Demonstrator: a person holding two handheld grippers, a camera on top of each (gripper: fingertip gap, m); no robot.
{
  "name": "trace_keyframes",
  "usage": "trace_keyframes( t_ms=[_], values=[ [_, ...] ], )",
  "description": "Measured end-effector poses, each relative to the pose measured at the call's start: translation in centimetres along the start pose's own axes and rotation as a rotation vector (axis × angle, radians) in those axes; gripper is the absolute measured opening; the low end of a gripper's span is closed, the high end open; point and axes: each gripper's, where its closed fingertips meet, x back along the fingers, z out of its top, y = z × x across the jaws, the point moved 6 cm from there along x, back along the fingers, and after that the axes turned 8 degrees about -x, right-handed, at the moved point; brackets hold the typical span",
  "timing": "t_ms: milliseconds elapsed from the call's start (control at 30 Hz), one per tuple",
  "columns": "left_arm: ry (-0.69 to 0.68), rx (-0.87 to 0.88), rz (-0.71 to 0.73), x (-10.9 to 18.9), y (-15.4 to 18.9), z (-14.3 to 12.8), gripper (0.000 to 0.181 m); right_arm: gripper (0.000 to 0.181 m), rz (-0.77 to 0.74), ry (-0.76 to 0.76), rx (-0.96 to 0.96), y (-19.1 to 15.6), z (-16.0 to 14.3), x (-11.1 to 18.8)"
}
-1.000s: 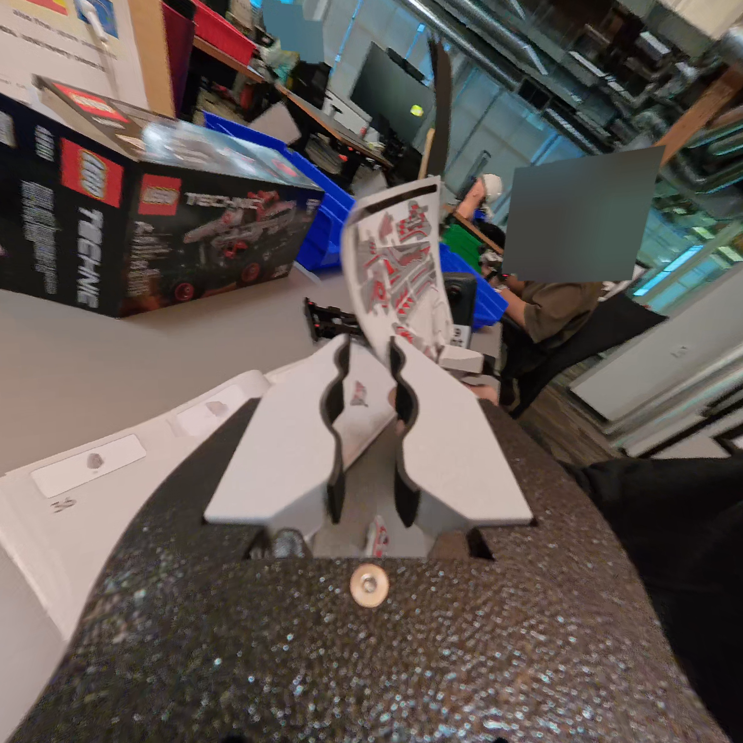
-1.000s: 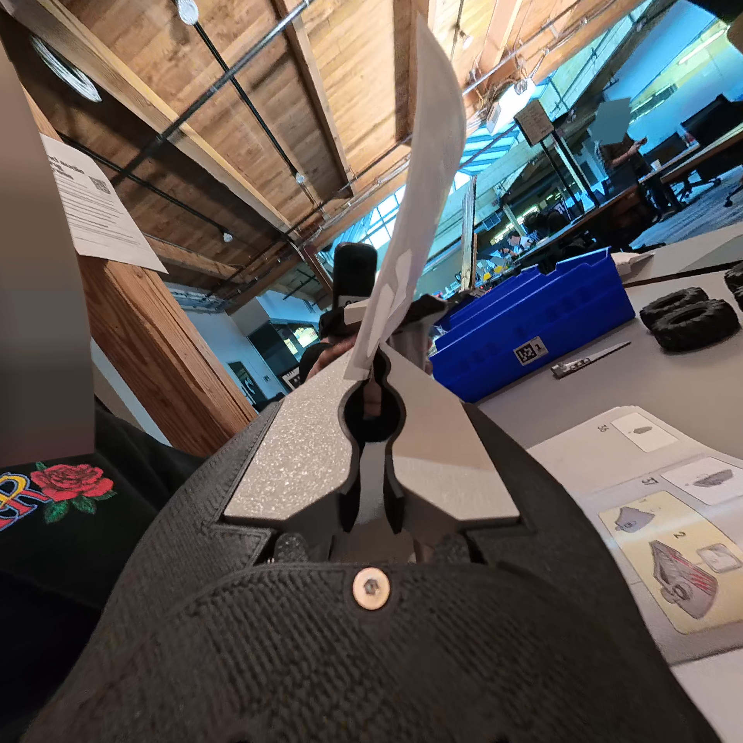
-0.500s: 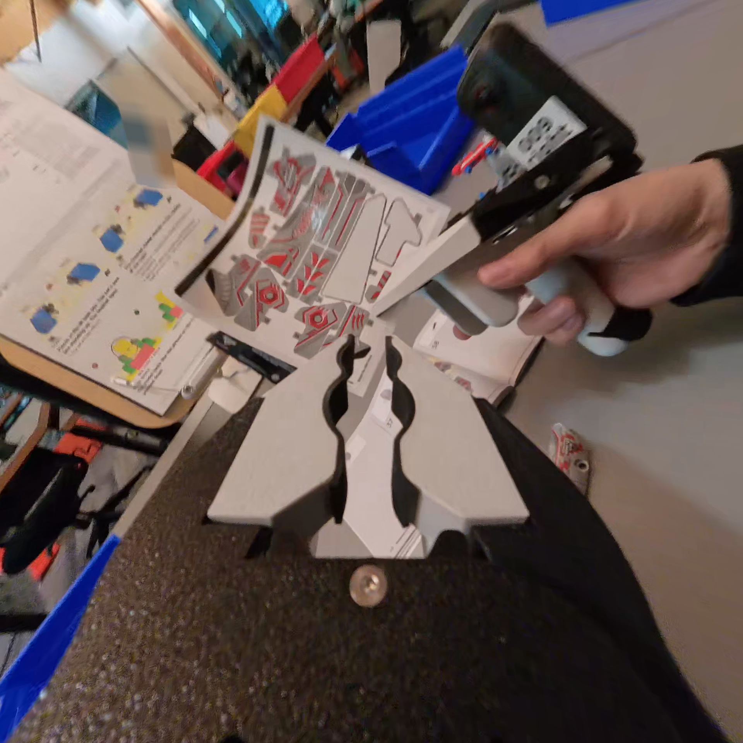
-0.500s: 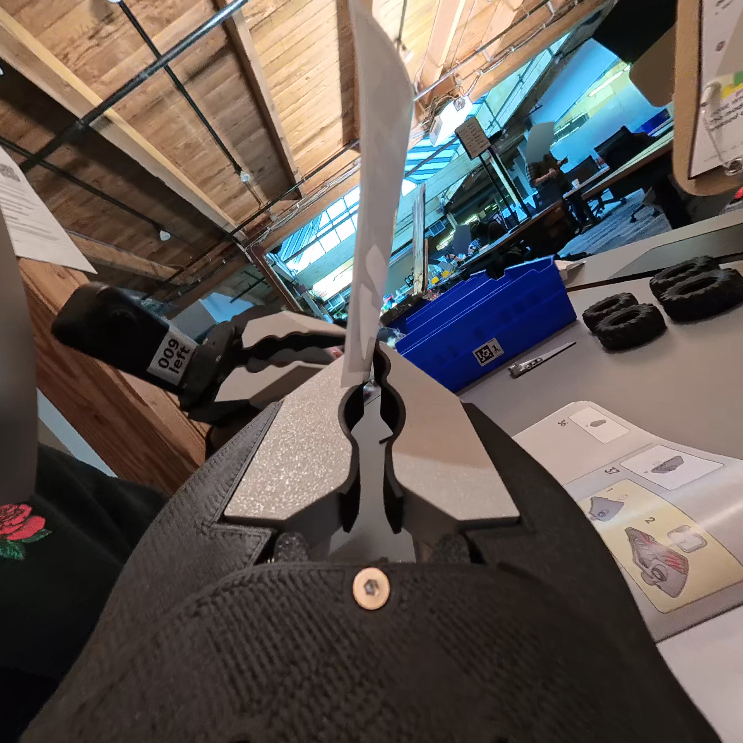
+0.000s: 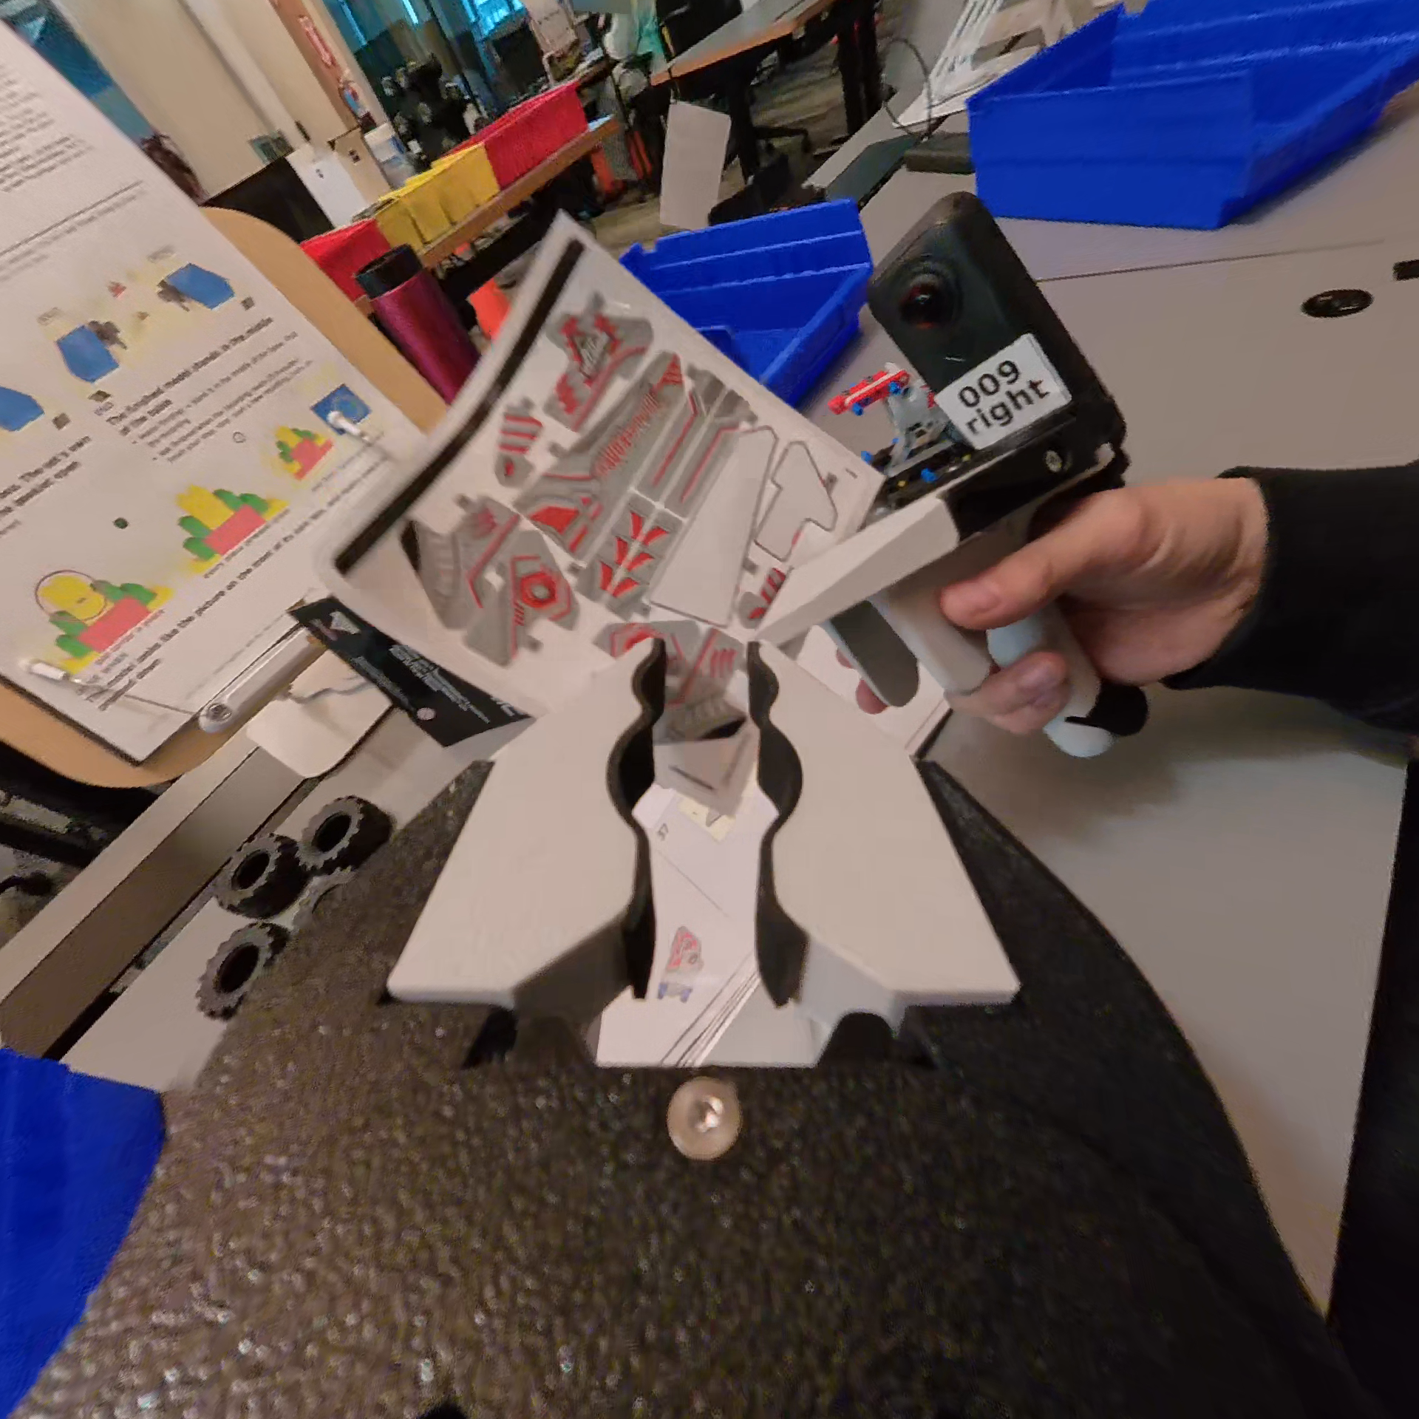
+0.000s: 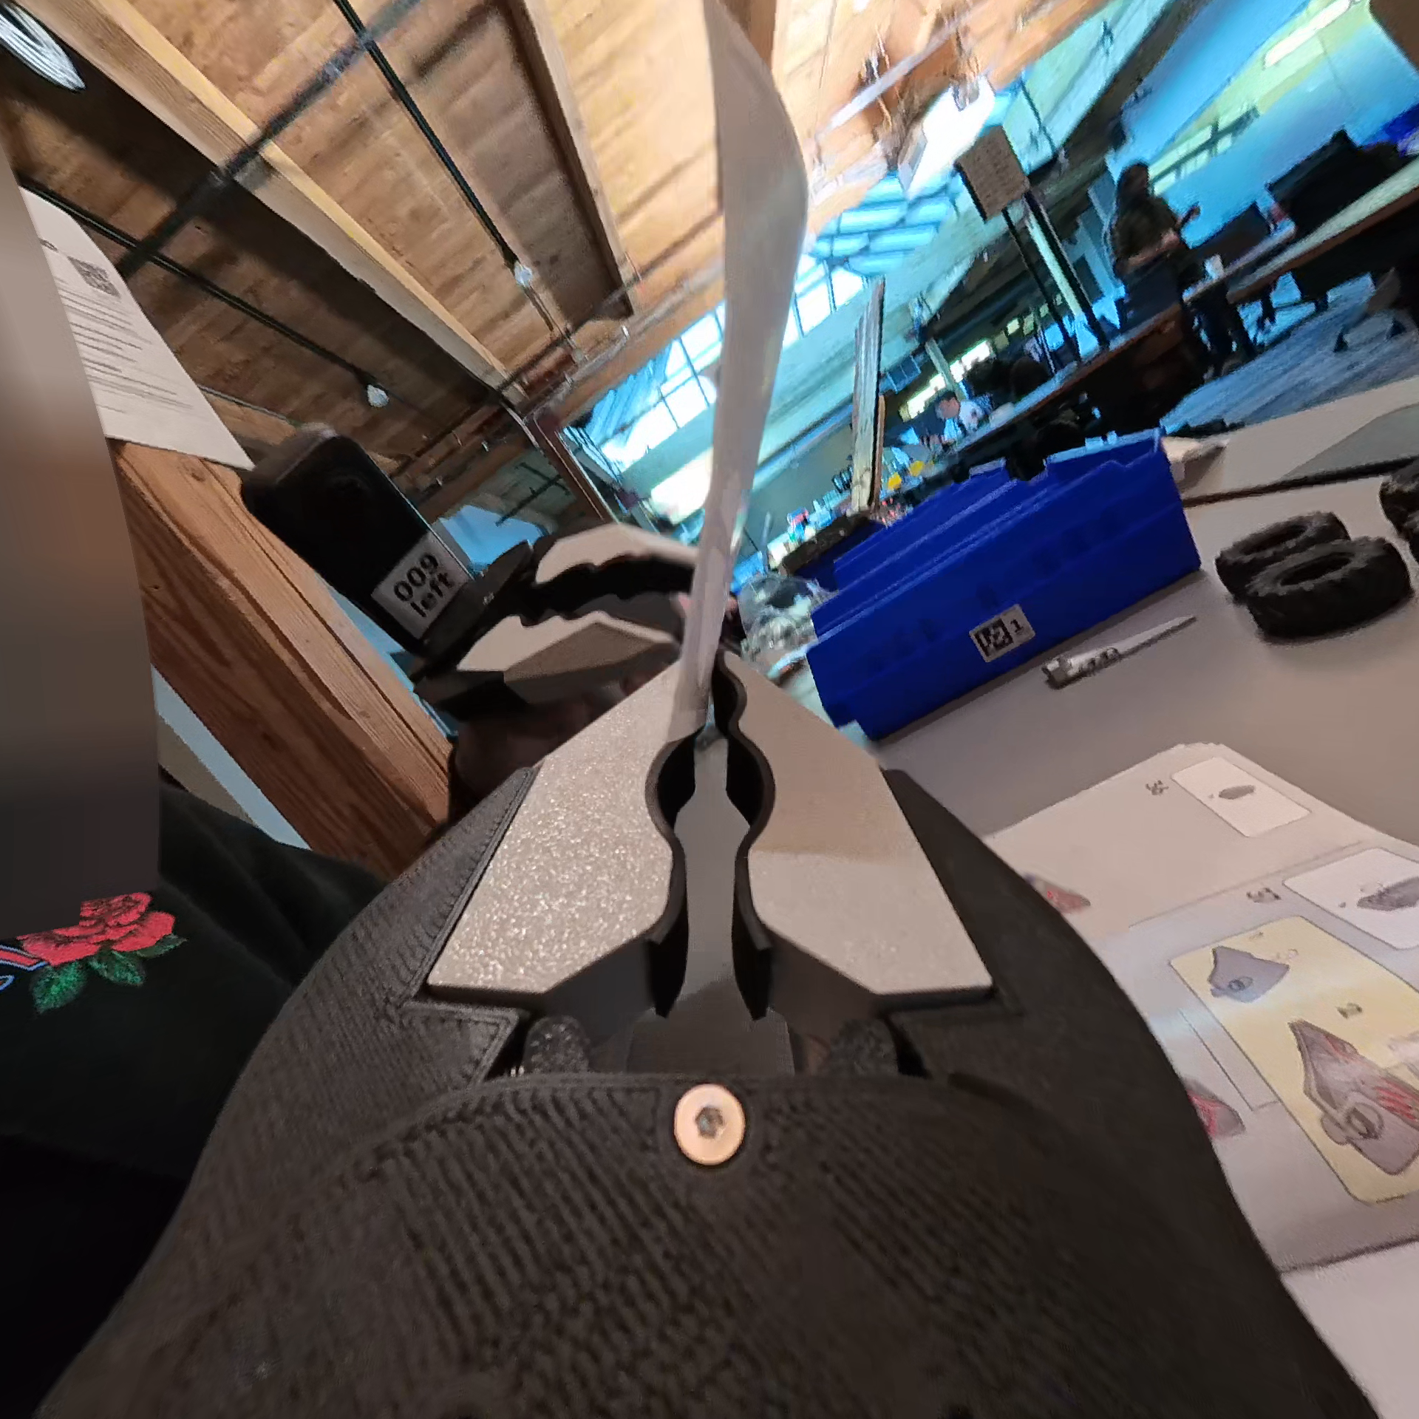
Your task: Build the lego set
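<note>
We are working over the wide grey tabletop (image 5: pixel 1198 806), with the open white instruction booklet (image 6: pixel 1259 952) lying flat on it beside the chunky black rubber tyres (image 6: pixel 1305 576). Above all that we are holding up the thin, glossy sticker sheet printed with red and grey decals (image 5: pixel 614 491), and it is hanging in the air between our two tools, clear of the table. The right gripper (image 6: pixel 710 683) is pinching the sheet's bottom corner, jaws closed on it, so the sheet is standing up edge-on in the right wrist view. The left gripper (image 5: pixel 699 653) is sitting just below the sheet's lower edge with its jaws parted and nothing in them. We are judging this sheet as feather-light and floppy: it is already curling along its far edge, so it is likely bending and swinging with any quick move. The backing looks slick, and the decals are probably creasing or tearing easily. We are thinking the safest hold is on the plain margin or a corner, not across a printed decal, and peeling one off is calling for a fine, gentle nip at its edge.
</note>
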Motion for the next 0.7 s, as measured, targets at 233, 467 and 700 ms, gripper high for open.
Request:
trace_keyframes(
  t_ms=[233,467,700],
  values=[
    [-0.003,0.341,0.112,-0.3,-3.3,-3.0,0.024,0.000,-0.031,-0.030,-0.104,0.5,-0.3,0.0],
    [0.294,0.976,-0.214,-0.8,-2.7,-5.0,0.027,0.000,0.026,0.046,-0.150,0.6,0.4,0.5],
    [0.370,1.069,-0.388,-1.3,-1.3,-4.2,0.007,0.000,0.005,0.012,-0.127,0.8,0.2,0.5]
  ],
)
